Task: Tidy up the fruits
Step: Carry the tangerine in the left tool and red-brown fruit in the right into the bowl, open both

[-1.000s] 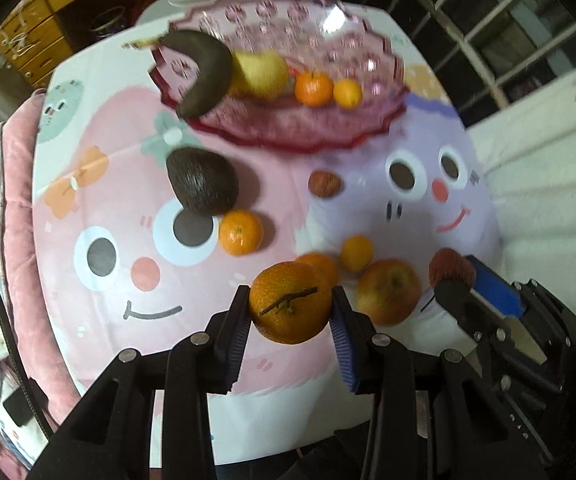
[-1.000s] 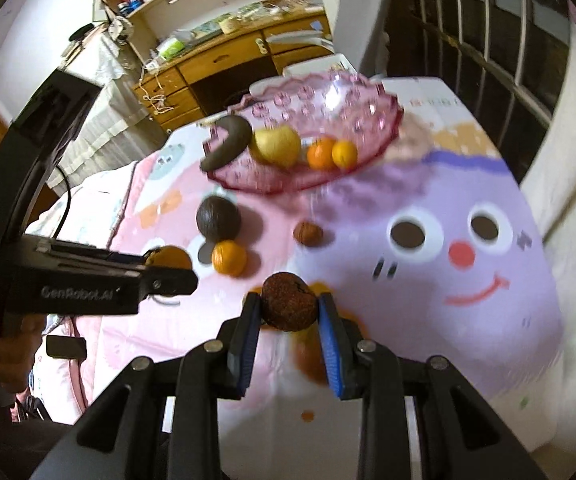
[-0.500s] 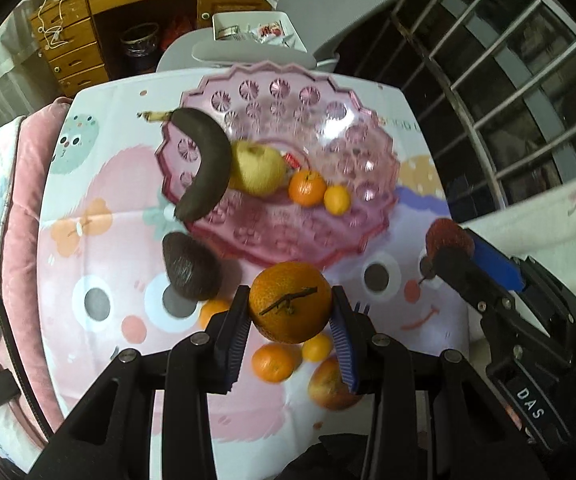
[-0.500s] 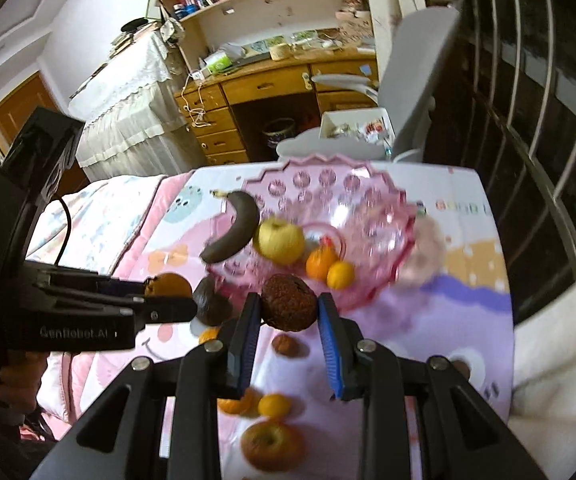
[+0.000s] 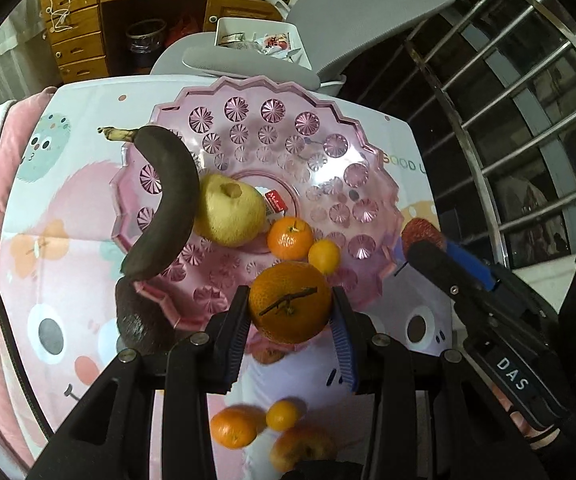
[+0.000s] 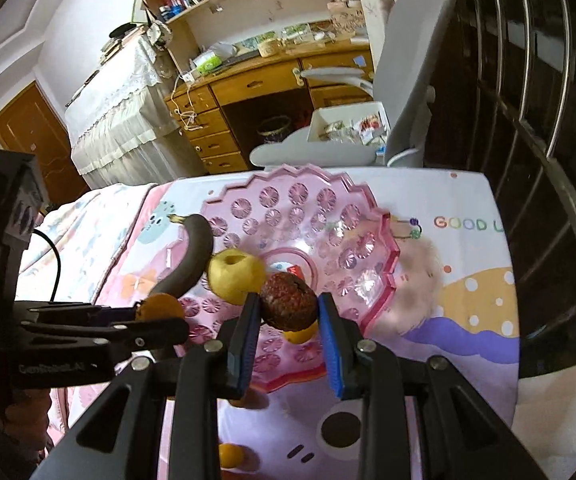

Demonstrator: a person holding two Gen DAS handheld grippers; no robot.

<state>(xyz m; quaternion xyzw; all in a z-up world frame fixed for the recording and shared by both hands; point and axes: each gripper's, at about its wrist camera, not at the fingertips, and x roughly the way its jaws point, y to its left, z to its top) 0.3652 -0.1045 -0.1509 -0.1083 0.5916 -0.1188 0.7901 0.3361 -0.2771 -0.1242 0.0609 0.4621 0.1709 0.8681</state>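
Left gripper (image 5: 291, 312), clamped on an orange (image 5: 290, 307), hangs over the pink bowl's (image 5: 328, 152) near rim; right gripper (image 6: 288, 312), clamped on a brown fruit (image 6: 288, 301), hangs nearer its centre.

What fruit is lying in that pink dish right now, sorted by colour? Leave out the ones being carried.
Orange: 2 (mandarin, smaller fruit)
Yellow: 1 (apple-like fruit)
Blackened: 1 (banana)
Total: 4
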